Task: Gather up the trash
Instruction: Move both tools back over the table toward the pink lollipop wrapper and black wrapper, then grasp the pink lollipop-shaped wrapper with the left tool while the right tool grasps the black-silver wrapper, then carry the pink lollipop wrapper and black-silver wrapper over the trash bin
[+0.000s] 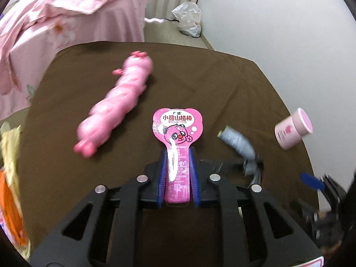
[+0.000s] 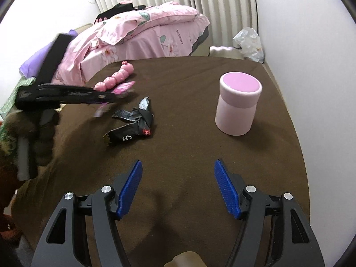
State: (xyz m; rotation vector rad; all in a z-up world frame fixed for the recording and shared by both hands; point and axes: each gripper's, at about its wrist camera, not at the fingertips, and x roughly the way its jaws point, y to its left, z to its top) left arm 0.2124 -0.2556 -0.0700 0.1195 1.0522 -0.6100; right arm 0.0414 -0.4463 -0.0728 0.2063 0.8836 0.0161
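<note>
My left gripper (image 1: pixel 178 155) is shut on a pink snack wrapper (image 1: pixel 178 133) with a cartoon bear, held above the brown table (image 1: pixel 200 84). In the right wrist view the left gripper (image 2: pixel 120 94) shows at the left, blurred, with the wrapper (image 2: pixel 124 87) in it. My right gripper (image 2: pixel 178 166) is open and empty over the table's near part. A crumpled black wrapper (image 2: pixel 133 120) lies ahead of it to the left; it also shows in the left wrist view (image 1: pixel 240 144), blurred.
A pink caterpillar toy (image 1: pixel 118 104) lies on the table's left. A pink cylindrical tub (image 2: pixel 237 106) stands at the right. A pink-quilted bed (image 2: pixel 144 35) is beyond the table. A white plastic bag (image 2: pixel 250 43) sits on the floor by the wall.
</note>
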